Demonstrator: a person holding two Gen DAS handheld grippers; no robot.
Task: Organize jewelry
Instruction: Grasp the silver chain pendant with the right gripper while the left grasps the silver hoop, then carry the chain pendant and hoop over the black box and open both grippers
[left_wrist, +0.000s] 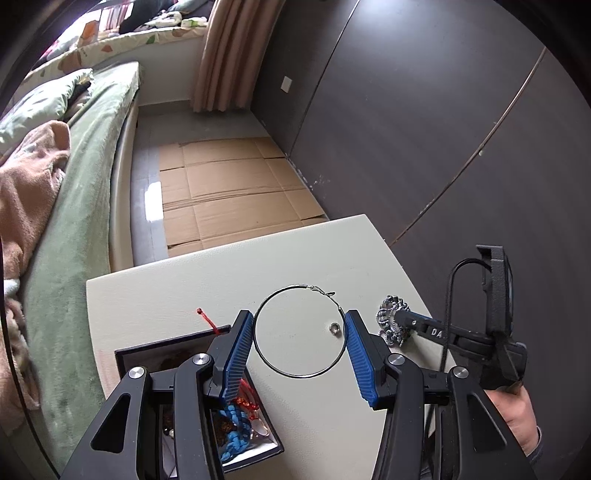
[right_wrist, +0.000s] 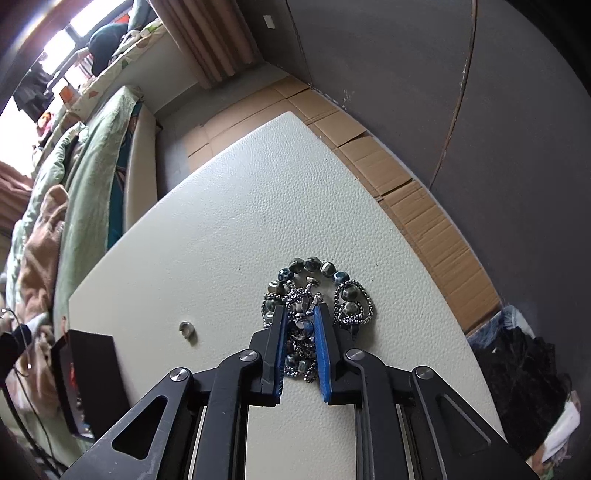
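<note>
1. My right gripper pinches the tangled grey-blue bead and silver chain bracelet heap on the white leather-textured table.
2. My left gripper stands half-wide, empty, over the flat thin silver wire hoop earring, clasp pointing away.

Only readable txt: white letters "DA" on the black finger of my right gripper, seen fr my left wrist cam, near the desk's right edge. Rest of the word is hidden. Nothing else legible.

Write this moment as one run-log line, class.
left gripper: open over hoop | right gripper: shut on beads | ring: on table | box: open
</note>
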